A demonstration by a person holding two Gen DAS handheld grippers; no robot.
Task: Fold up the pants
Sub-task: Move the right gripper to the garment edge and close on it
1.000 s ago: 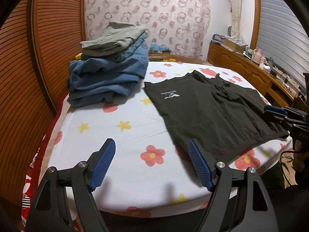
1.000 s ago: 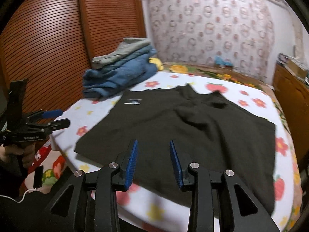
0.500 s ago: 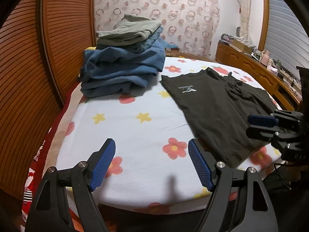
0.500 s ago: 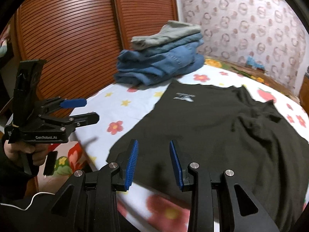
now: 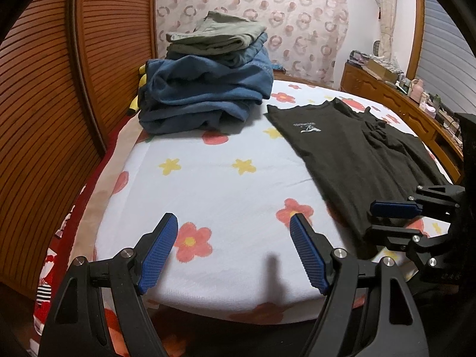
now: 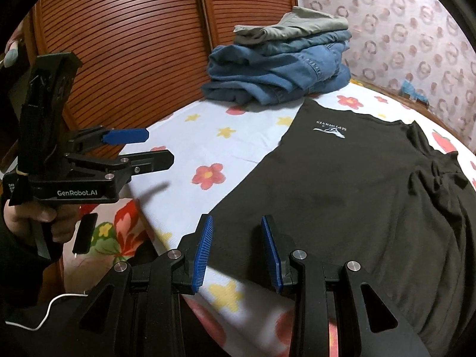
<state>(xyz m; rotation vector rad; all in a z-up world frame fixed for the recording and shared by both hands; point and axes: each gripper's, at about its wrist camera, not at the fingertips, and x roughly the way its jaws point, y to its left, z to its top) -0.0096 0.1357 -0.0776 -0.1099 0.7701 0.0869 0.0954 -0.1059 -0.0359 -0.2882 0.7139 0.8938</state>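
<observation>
A black pair of pants [image 5: 357,154] [image 6: 342,193] with a small white logo lies spread flat on the flowered bed sheet [image 5: 226,184] [image 6: 238,136]. My left gripper [image 5: 233,232] [image 6: 154,147] hovers open over bare sheet to the left of the pants, with nothing between its blue pads. My right gripper [image 6: 238,229] [image 5: 392,221] hangs just above the near left corner of the pants, jaws partly apart and empty. A hand [image 6: 38,217] holds the left gripper's grip.
A stack of folded jeans topped by grey-green pants [image 5: 205,89] [image 6: 279,68] sits at the far left of the bed. Slatted wooden doors [image 5: 44,104] [image 6: 125,44] run along the left. A wooden dresser [image 5: 395,104] with small items stands to the right.
Both grippers have shifted left along the bed's near edge. The right one now sits over the pants' near left corner. Neither jaw opening has changed.
</observation>
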